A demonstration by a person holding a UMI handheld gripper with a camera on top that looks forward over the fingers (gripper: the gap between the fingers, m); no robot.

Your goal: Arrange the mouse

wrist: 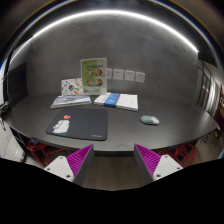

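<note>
A small pale grey-green mouse point(149, 120) lies on the dark table point(130, 135), to the right of a dark mouse mat point(82, 124). A small white object point(62, 126) rests on the mat's left part. My gripper point(112, 160) is well short of both, above the table's near edge. Its fingers point(74, 162) stand wide apart with nothing between them. The mouse is beyond the right finger, the mat beyond the left one.
Papers point(70, 100) and a blue and white booklet point(117, 100) lie at the back of the table. An upright leaflet stand point(92, 76) stands by the wall. Chairs with pinkish frames point(30, 150) show below the table's edge.
</note>
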